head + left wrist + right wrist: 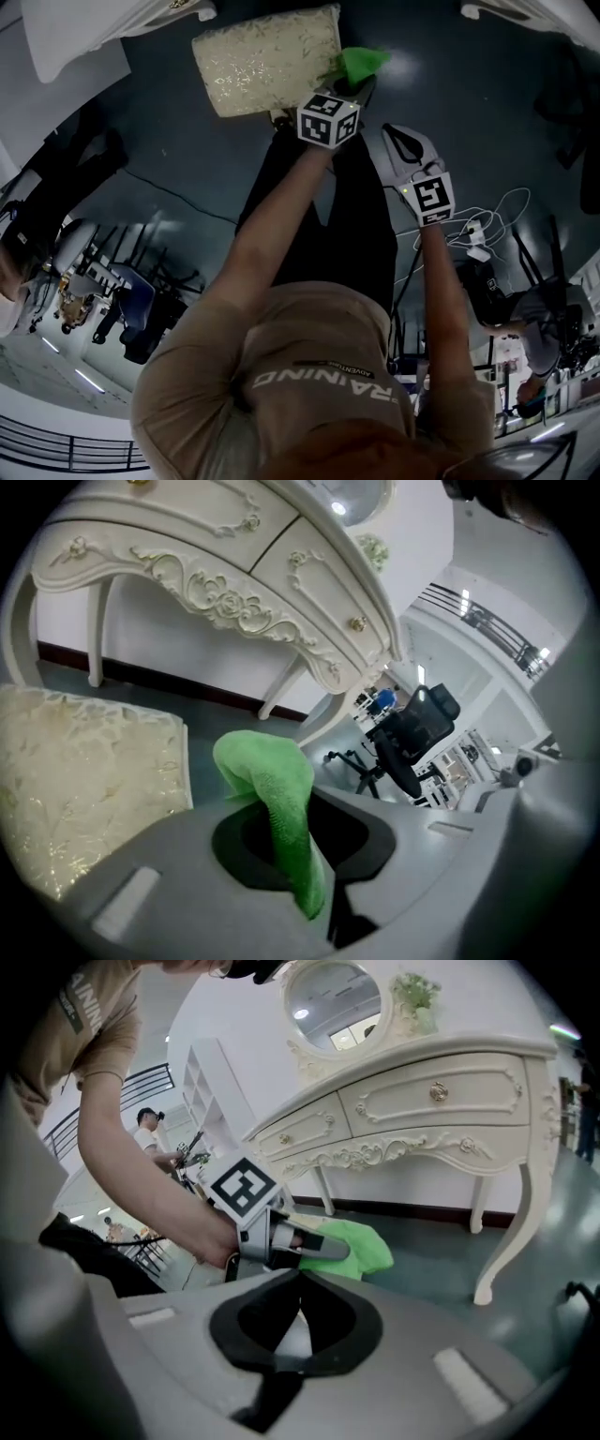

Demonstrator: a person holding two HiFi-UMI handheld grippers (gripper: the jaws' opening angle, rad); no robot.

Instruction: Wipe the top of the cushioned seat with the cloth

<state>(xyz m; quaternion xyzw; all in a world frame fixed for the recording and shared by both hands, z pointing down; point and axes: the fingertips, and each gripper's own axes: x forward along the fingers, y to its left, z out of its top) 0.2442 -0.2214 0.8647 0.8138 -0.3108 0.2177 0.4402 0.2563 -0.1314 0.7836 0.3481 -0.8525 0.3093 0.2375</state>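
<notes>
Only "RAINING" reads on the shirt (pixel 319 375); left gripper (pixel 314 902) grips cloth (pixel 267 771).

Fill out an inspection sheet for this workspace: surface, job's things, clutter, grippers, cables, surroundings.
Surface: dark glossy floor; no tabletop in use.
Job's things: cream patterned cushioned seat; green cloth at the seat's edge, contact with it unclear.
Clutter: nothing seen on the seat.
Grippers: left gripper shut on the cloth; right gripper shut with nothing between its jaws, off the seat.
Cables: white cables and plugs on the floor at the right; thin dark cable at the left.
Surroundings: white carved dressing table with round mirror; black office chair; a person in the background.
</notes>
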